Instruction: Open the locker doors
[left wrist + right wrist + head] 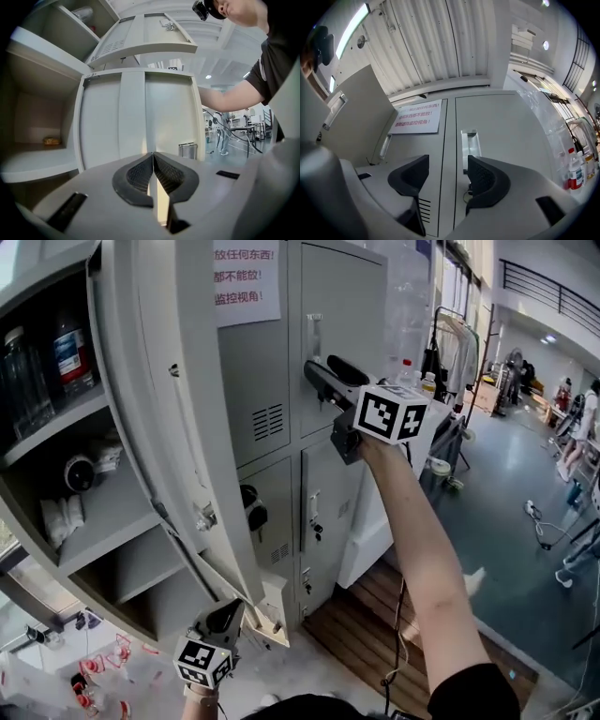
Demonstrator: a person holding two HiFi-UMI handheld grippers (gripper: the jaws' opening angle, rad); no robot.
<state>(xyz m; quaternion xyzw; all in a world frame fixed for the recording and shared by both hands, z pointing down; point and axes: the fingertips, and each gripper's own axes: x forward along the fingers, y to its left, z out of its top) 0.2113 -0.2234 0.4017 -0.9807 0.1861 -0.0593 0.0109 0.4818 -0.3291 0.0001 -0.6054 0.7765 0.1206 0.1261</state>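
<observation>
- Head view: right gripper (323, 381) is raised at the closed grey metal locker door (342, 324). Left gripper (223, 615) sits low at the open pale-grey steel door (272, 610).
- Left gripper view: fingers (136, 176) together, clamped on that door's thin edge (157, 197); the thin lip could slip out.
- Right gripper view: fingers (485, 178) apart and empty, with the recessed silver handle (469, 150) ahead. An off-line approach would likely hit the panel.

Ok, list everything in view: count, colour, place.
upper open door: one, grey, swung out top left.
lower open door: one, grey, beneath it.
closed doors: four, grey, to their right.
notice: one, white with red print, upper middle closed door.
bottles: two, clear, top open compartment.
wooden platform: one, brown, below the closed doors.
left gripper: fingers shut on the lower open door's edge.
right gripper: fingers open, empty, facing the upper right door's handle.
</observation>
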